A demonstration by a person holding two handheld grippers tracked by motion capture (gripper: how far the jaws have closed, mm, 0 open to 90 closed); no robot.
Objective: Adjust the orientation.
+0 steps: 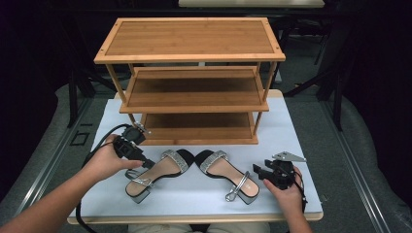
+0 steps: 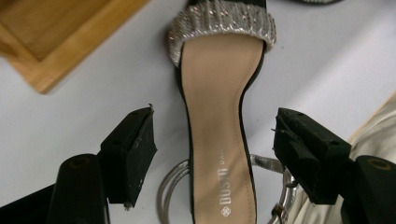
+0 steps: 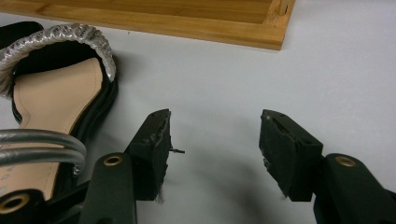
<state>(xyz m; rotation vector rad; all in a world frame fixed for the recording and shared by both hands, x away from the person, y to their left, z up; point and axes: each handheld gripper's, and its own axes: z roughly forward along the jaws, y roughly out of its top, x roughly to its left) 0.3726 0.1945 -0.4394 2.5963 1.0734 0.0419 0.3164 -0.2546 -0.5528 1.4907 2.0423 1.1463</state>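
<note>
Rack: a three-tier bamboo shoe rack [image 1: 194, 77] stands at the far side of the white table [image 1: 301, 145]; all three tiers are bare.
Left sandal: a black sandal with a silver toe band [image 1: 153, 174] lies flat on the table just in front of the rack, toe toward it, its heel and silver ankle strap nearest the person.
Right sandal: its mate [image 1: 226, 174] lies beside it, also in front of the rack, the two toes close and the heels spread apart.
Left tongs: the left tongs [image 2: 212, 154] are spread wide, one jaw on either side of the left sandal's tan insole just ahead of the ankle strap, not touching it.
Right tongs: the right tongs [image 3: 215, 149] stand wide open and hold nothing, over bare table in front of the rack's right corner, just beside the right sandal.
</note>
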